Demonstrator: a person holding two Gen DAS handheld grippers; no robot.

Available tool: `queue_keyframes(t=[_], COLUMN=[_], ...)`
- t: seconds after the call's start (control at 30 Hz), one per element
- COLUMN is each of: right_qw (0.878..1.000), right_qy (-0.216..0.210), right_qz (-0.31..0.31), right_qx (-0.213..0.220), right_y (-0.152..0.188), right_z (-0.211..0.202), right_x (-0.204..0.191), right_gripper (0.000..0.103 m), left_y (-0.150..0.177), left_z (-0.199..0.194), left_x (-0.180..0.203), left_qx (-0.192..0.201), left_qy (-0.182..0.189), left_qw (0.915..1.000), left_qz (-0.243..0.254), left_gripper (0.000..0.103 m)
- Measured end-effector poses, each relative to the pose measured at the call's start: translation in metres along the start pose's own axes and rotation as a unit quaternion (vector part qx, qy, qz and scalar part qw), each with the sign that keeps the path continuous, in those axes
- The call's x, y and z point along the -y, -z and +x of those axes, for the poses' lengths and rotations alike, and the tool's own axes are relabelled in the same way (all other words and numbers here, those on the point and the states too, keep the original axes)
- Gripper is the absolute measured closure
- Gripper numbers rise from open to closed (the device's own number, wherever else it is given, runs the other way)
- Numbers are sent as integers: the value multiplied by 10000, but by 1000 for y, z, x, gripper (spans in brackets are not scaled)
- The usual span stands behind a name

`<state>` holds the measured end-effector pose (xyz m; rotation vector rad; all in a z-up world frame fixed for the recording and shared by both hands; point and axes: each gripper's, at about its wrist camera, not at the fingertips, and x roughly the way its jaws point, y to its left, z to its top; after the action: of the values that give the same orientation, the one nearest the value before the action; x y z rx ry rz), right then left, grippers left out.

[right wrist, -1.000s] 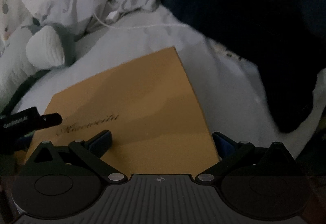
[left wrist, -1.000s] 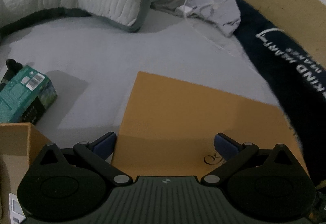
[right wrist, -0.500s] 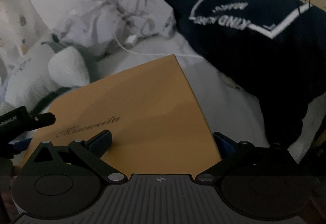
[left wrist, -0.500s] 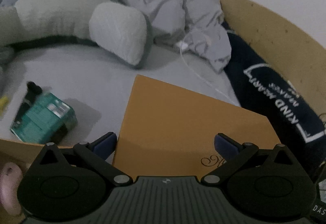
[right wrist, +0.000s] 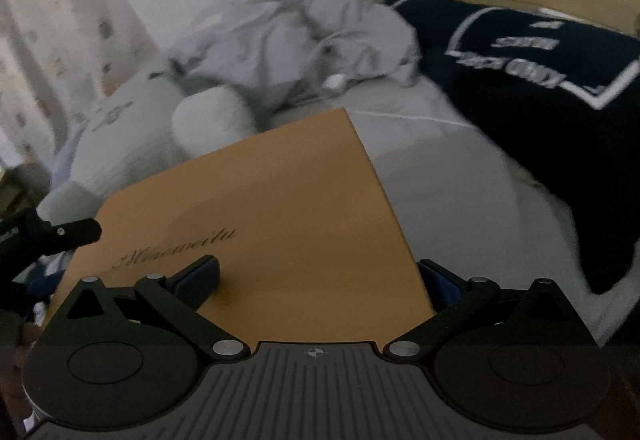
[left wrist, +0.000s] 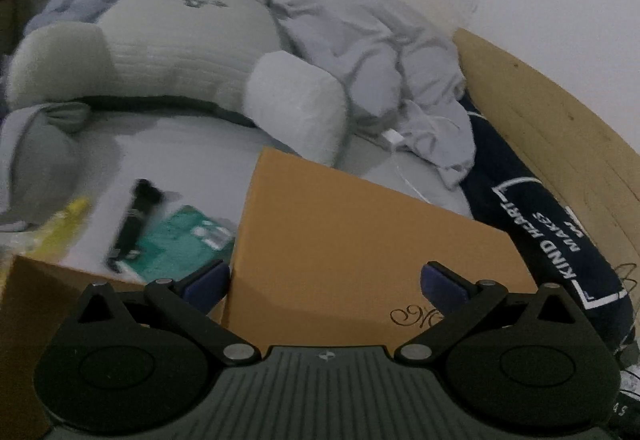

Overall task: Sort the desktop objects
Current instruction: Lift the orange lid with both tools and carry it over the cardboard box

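- Left wrist view: the left gripper has its jaws spread across the near left corner of the tan box lid, frame centre; whether they grip it cannot be told.
- Lower left: a green carton, a black tube and a yellow item lie on the grey sheet, apart from the lid.
- A brown open box sits at lower left, probably the sorting destination.
- Right wrist view: the right gripper straddles the lid's near right corner; jaws apart, contact unclear.
- Two-handed placement suits carrying a wide, flat lid level.
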<state>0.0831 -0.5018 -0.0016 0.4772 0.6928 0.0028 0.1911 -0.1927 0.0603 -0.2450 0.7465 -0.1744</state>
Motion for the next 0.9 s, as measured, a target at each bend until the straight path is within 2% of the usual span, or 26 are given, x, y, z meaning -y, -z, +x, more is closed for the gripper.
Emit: queue_keyframes(t=[0.23, 0.37, 0.47, 0.67, 0.9], right_qw=[9984, 9960, 9942, 9915, 9914], right_qy=[-206, -340, -427, -523, -476], right_qz=[-498, -767, -905, -1131, -1168], right_qx=[-142, -319, -384, -383, -353], right_y=[25, 39, 49, 64, 65], right_z=[1, -1, -8, -28, -42], right_x=[-59, -88, -105, -129, -128], right_gripper=[0, 0, 0, 0, 0], left_y=[17, 27, 34, 42, 54], left_z=[-31, -48, -63, -84, -99], left_x=[-55, -84, -99, -114, -114], left_qx=[7, -19, 99, 238, 264], left_qy=[-413, -514, -572, -612, -506], left_qw=[9988, 9969, 9955, 9937, 9944], left_qz=[-272, -589, -751, -907, -887], left_gripper=[0, 0, 0, 0, 0])
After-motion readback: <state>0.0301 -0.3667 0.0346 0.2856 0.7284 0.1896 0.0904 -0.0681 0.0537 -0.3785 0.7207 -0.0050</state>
